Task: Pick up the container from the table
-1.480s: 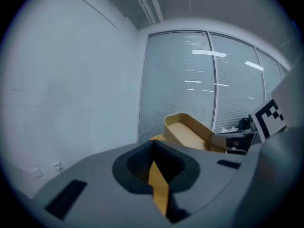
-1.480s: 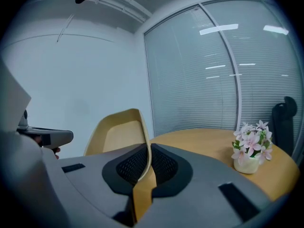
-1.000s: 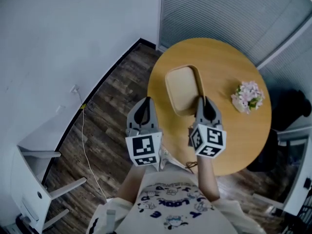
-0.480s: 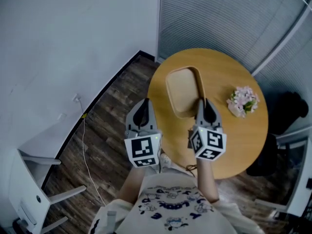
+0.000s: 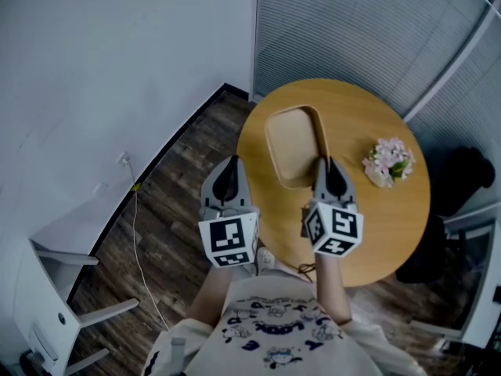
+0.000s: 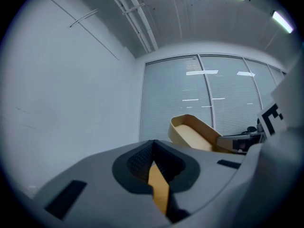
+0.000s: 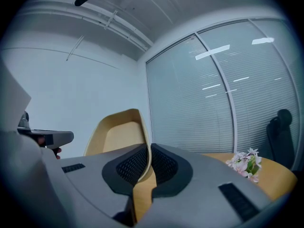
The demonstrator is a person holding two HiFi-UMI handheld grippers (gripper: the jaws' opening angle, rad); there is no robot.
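A tan, shallow container (image 5: pixel 293 143) with rounded corners is over the round wooden table (image 5: pixel 376 218). My right gripper (image 5: pixel 322 163) is shut on its near right wall. In the right gripper view the thin tan wall (image 7: pixel 118 134) runs between the black pads of the right gripper (image 7: pixel 149 158), and the container tilts up before the camera. My left gripper (image 5: pixel 228 167) hovers at the table's left edge, apart from the container, and holds nothing. In the left gripper view the left gripper (image 6: pixel 153 153) has its pads together, and the container (image 6: pixel 192 134) shows to the right, raised against the blinds.
A small bunch of pink flowers (image 5: pixel 387 161) lies on the table's right side, and shows in the right gripper view as flowers (image 7: pixel 247 164). A dark chair (image 5: pixel 462 178) stands beyond the table. White furniture (image 5: pixel 47 304) and a cable (image 5: pixel 137 233) are on the wooden floor at left.
The head view has shifted a little, so the table and flowers sit slightly lower and further left. Both grippers and the container keep their places relative to each other.
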